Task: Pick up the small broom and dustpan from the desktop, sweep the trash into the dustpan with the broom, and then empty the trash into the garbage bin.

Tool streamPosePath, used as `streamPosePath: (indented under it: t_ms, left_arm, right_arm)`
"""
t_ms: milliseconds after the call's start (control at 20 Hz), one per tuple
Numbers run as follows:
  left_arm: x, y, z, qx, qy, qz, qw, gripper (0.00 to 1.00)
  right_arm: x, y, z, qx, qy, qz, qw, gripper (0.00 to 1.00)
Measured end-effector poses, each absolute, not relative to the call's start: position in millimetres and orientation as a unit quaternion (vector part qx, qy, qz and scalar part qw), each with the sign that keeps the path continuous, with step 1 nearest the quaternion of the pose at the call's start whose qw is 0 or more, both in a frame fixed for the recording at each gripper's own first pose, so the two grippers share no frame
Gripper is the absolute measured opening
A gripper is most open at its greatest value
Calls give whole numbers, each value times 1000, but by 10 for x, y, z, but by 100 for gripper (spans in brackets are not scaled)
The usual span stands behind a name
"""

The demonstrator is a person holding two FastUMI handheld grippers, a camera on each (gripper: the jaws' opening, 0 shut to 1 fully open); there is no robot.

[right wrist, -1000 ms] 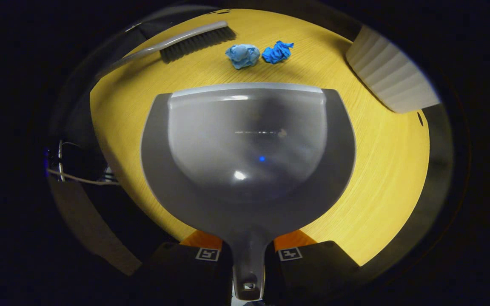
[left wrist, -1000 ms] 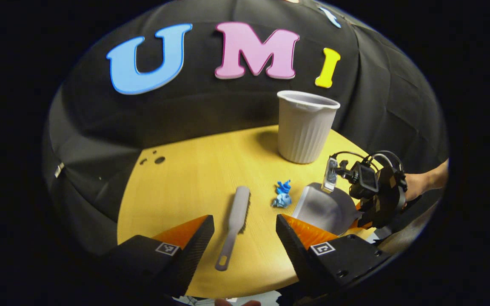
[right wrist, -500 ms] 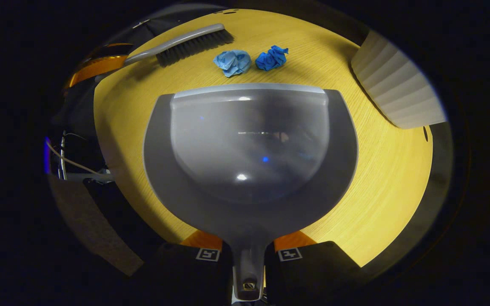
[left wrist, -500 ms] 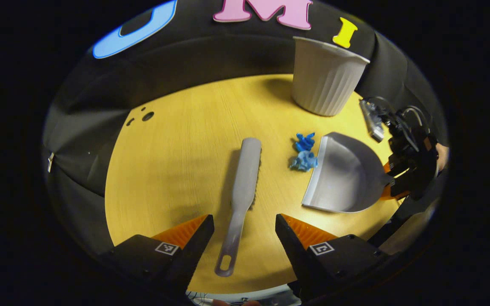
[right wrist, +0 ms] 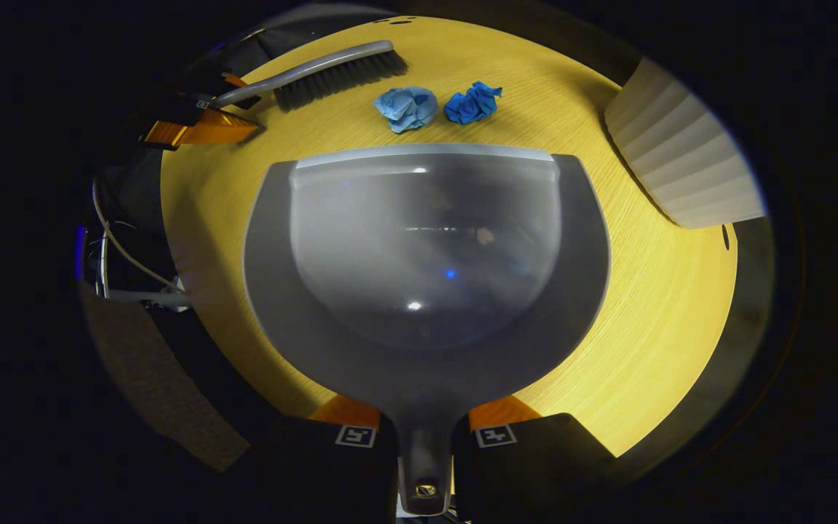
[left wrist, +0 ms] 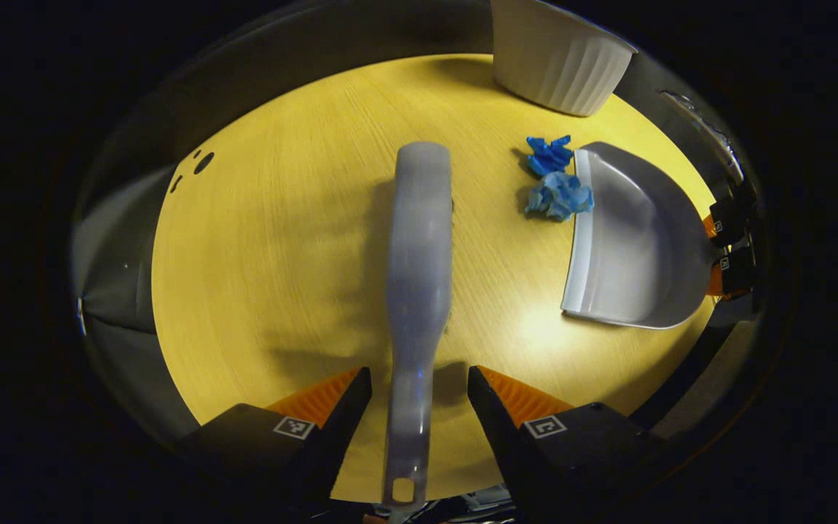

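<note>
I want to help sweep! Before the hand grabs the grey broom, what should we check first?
1. Left gripper open around grey plastic broom handle: ok.
2. Fingers pressing the handle: not ok, gaps remain.
3. Right gripper shut on grey plastic dustpan handle: ok.
4. Dustpan lip facing two blue crumpled paper balls: ok.
5. White ribbed bin nearby on yellow wooden table: ok.
6. Dustpan flat on table: cannot tell.

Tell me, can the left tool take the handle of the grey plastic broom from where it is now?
Probably yes. The left tool is open, and the grey plastic broom has its handle lying between its fingers on the yellow wooden table. Nothing blocks it; the grey dustpan lies apart.
</note>
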State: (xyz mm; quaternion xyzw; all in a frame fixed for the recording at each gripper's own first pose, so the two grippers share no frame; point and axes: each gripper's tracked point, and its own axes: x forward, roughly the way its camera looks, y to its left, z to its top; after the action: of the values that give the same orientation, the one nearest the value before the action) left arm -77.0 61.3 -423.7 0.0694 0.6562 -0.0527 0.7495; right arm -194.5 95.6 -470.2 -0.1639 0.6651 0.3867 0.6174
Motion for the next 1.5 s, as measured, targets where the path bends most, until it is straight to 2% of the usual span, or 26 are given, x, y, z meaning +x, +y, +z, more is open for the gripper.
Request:
streamPosePath:
  t_ms: [150, 350, 400, 550, 600, 650, 700, 800, 850, 900, 1000, 1100, 1500]
  left_arm:
    - [-774, 614, -4295, 77, 666, -61, 739, 86]
    - [-877, 516, -4304, 49, 696, -66, 713, 76]
    - [-850, 508, -4357, 47, 696, -64, 714, 63]
    - [-802, 470, -4319, 66, 691, -87, 714, 52]
    - [-795, 452, -4313, 82, 692, -98, 710, 32]
    - [-786, 443, -4305, 94, 692, -106, 708, 34]
    - [-728, 415, -4300, 101, 687, -114, 711, 29]
    - [-571, 352, -4284, 106, 678, -119, 717, 28]
    - [-498, 310, -4280, 100, 676, -119, 720, 31]
    - [-411, 289, -4292, 99, 674, -119, 722, 28]
    - [-238, 293, -4319, 108, 670, -115, 725, 31]
    - [-121, 256, -4332, 118, 666, -119, 727, 28]
    - [-90, -275, -4327, 110, 664, -191, 714, 28]
  right_arm:
    - [-1942, 960, -4705, -162, 666, 384, 619, 34]
    - [-1950, 961, -4708, -160, 666, 385, 618, 34]
    - [-1941, 961, -4703, -160, 666, 386, 618, 34]
    - [-1941, 962, -4700, -158, 665, 387, 619, 34]
    - [-1933, 965, -4704, -157, 666, 387, 618, 34]
    - [-1938, 965, -4705, -155, 666, 388, 618, 34]
    - [-1937, 966, -4707, -152, 668, 387, 617, 34]
    - [-1941, 974, -4707, -146, 671, 385, 616, 34]
    - [-1942, 974, -4711, -146, 672, 384, 616, 34]
    - [-1936, 970, -4706, -147, 672, 384, 616, 34]
    - [-1933, 969, -4715, -149, 671, 382, 617, 34]
    - [-1938, 970, -4710, -148, 673, 381, 616, 34]
    - [-1926, 991, -4687, -146, 674, 383, 614, 34]
